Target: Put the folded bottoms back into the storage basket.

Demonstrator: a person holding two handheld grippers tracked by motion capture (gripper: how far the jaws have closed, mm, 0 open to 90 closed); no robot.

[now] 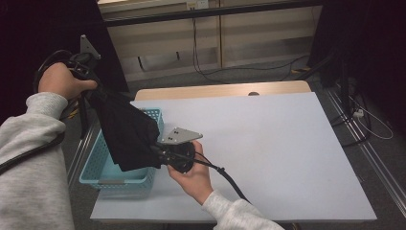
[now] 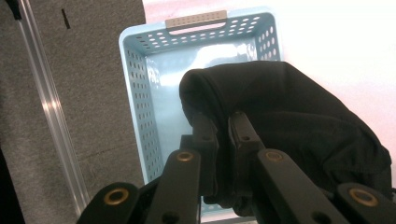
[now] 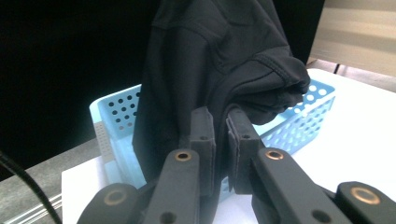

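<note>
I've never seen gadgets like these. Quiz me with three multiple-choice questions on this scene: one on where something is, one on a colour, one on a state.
1. Where is the perforated plastic basket?
A. table's left edge
B. table's middle
C. floor
2. Its colour?
A. red
B. light blue
C. green
3. The black fabric garment is
A. folded flat
B. inside the basket
C. held up by both grippers

Answers:
1 A, the high view shows it there.
2 B, plainly light blue.
3 C, the left gripper and right gripper pinch it above the basket.
</note>
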